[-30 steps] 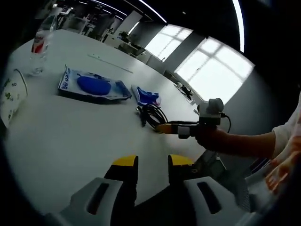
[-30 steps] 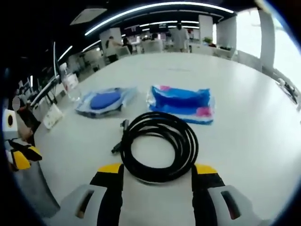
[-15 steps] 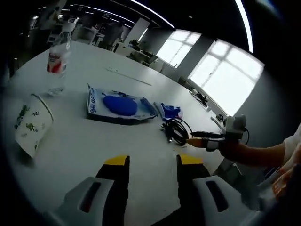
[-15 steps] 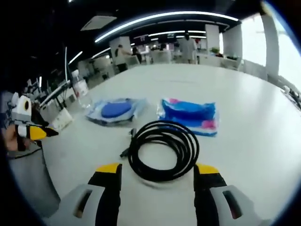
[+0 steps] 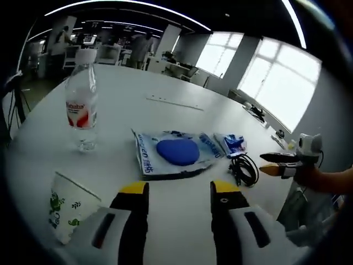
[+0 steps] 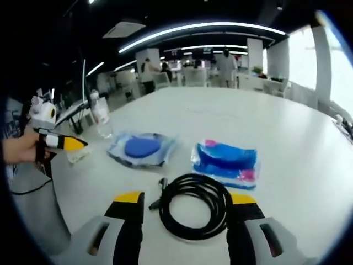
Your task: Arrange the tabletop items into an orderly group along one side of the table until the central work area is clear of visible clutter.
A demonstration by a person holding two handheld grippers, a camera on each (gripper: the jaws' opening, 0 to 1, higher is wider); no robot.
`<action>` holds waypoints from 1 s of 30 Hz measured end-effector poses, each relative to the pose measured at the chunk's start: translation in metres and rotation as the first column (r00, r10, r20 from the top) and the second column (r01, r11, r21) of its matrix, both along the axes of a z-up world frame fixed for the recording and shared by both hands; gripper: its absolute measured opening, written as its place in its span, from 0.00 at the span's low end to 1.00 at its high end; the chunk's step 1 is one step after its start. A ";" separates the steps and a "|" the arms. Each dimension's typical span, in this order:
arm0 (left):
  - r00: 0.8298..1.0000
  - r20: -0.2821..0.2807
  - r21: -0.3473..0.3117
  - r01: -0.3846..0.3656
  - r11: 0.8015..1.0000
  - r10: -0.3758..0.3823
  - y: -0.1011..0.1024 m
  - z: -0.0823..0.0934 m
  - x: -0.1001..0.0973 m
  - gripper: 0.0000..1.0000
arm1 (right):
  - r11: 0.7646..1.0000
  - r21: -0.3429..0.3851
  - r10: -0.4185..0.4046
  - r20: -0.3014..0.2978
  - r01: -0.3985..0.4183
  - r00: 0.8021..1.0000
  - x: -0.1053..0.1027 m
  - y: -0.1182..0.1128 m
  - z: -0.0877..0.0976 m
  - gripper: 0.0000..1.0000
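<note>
On the white table (image 5: 138, 83) stand a clear water bottle (image 5: 81, 113) and a printed paper cup (image 5: 69, 207) at the left. A flat packet with a blue pad (image 5: 174, 153) lies mid-table, a small blue packet (image 5: 234, 143) beyond it, and a coiled black cable (image 5: 245, 168) beside that. My left gripper (image 5: 179, 190) hovers open over bare table near the cup. My right gripper (image 6: 186, 200) is open with the cable coil (image 6: 193, 204) lying loose between its jaws. Ahead of it are the blue and pink packet (image 6: 227, 161) and the pad packet (image 6: 140, 149).
A hand holds the right gripper (image 5: 269, 164) at the table's right edge. In the right gripper view the left gripper (image 6: 69, 143) comes in from the left, near the bottle (image 6: 100, 113). A thin white strip (image 5: 174, 103) lies far back. Office desks and people stand beyond.
The left gripper view has swung left and up, bringing the bottle and cup into sight. The right gripper view has drawn back slightly from the coil. The items lie where they were.
</note>
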State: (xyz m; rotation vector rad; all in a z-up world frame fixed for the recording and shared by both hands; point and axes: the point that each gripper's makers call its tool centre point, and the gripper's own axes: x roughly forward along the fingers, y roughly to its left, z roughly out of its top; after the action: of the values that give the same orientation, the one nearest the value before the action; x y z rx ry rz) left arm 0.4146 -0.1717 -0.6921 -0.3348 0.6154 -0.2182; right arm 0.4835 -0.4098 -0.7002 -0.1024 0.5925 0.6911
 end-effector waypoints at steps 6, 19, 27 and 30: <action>0.999 -0.038 0.024 -0.004 1.000 0.005 0.008 -0.010 0.017 0.38 | 0.999 0.024 0.040 -0.007 -0.039 0.999 0.017 0.024 0.000 0.55; 0.981 -0.183 0.050 -0.059 0.997 0.067 0.028 -0.044 0.027 0.32 | 0.983 0.011 0.185 -0.122 -0.185 0.975 0.025 0.069 -0.030 0.36; 0.978 -0.193 0.045 -0.068 0.997 0.076 0.027 -0.051 0.033 0.25 | 0.990 0.028 0.144 -0.181 -0.141 0.973 0.039 0.075 -0.042 0.30; 0.979 -0.190 0.054 -0.068 0.996 0.078 0.029 -0.054 0.036 0.20 | 0.992 0.077 0.112 -0.228 -0.096 0.967 0.043 0.082 -0.045 0.24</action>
State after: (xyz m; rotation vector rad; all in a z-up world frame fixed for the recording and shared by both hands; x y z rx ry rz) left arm 0.4504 -0.1424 -0.7460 -0.3342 0.7957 -0.1011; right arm 0.5267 -0.3275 -0.7447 0.0091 0.7923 0.8306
